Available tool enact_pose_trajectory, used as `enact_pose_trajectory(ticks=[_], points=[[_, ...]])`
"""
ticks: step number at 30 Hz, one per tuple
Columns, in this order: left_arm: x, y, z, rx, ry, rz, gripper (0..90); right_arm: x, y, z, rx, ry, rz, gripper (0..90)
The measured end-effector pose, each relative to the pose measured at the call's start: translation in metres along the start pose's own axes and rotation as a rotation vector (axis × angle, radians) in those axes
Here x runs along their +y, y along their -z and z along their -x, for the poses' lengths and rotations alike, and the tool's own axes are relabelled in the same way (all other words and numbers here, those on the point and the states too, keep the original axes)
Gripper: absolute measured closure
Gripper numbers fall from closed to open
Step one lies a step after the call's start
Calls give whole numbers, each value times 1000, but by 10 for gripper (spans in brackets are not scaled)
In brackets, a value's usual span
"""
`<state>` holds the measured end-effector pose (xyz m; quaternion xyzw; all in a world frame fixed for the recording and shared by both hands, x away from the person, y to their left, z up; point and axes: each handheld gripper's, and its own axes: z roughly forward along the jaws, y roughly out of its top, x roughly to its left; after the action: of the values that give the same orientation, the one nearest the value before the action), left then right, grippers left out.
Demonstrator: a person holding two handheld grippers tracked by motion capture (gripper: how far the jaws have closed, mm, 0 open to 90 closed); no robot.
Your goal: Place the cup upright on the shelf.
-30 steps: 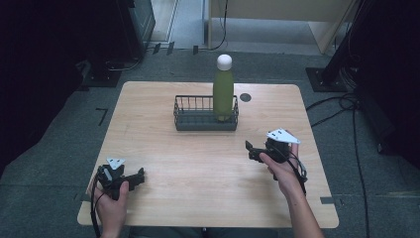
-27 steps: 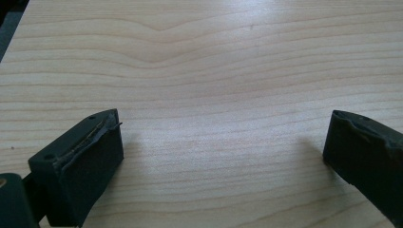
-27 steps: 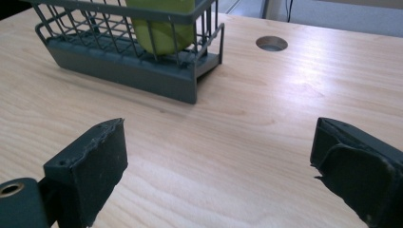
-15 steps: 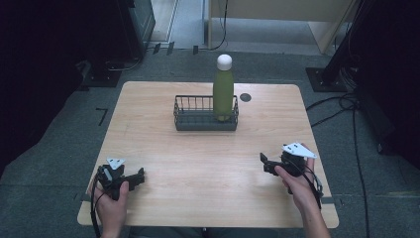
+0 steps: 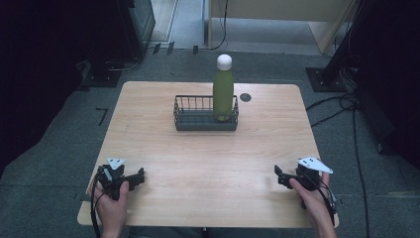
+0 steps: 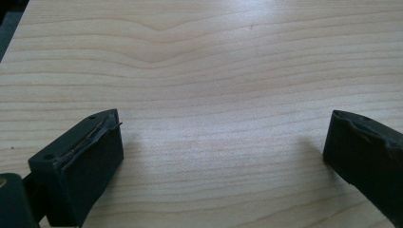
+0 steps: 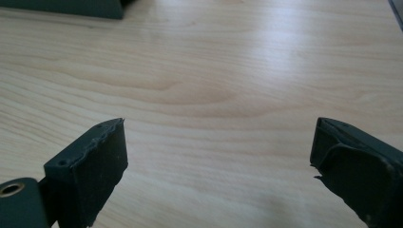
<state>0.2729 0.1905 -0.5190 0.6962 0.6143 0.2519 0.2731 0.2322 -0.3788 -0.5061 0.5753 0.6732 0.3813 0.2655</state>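
Note:
A green bottle (image 5: 223, 92) with a white cap stands upright in the right end of a dark wire basket (image 5: 195, 120) at the table's far middle. My left gripper (image 5: 140, 174) rests low at the front left of the table, open, with bare wood between its jaws (image 6: 223, 156). My right gripper (image 5: 277, 174) sits at the front right, far from the basket, open too, nothing between its jaws (image 7: 218, 161). A dark edge of the basket (image 7: 71, 8) shows at the top left of the right gripper view.
The light wooden table (image 5: 208, 158) has a small dark round spot (image 5: 245, 97) near the basket's right. Cables (image 5: 341, 106) trail on the grey floor to the right. Dark equipment (image 5: 133, 20) stands behind the table.
My right gripper has pulled back from near the basket toward the table's front right corner. The left gripper has stayed in place.

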Motion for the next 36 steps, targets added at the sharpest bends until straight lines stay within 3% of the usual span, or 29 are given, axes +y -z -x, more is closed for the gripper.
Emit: enact_pose_trajectory(ticks=[17,22,36], points=[[0,0,0,0,0,-1,0,-35,19,30,-112,-66,-100,50],[0,0,0,0,0,-1,0,-40,24,35,-147,-56,-141,45],[0,0,0,0,0,0,0,-44,29,39,-197,-94,-150,12]])
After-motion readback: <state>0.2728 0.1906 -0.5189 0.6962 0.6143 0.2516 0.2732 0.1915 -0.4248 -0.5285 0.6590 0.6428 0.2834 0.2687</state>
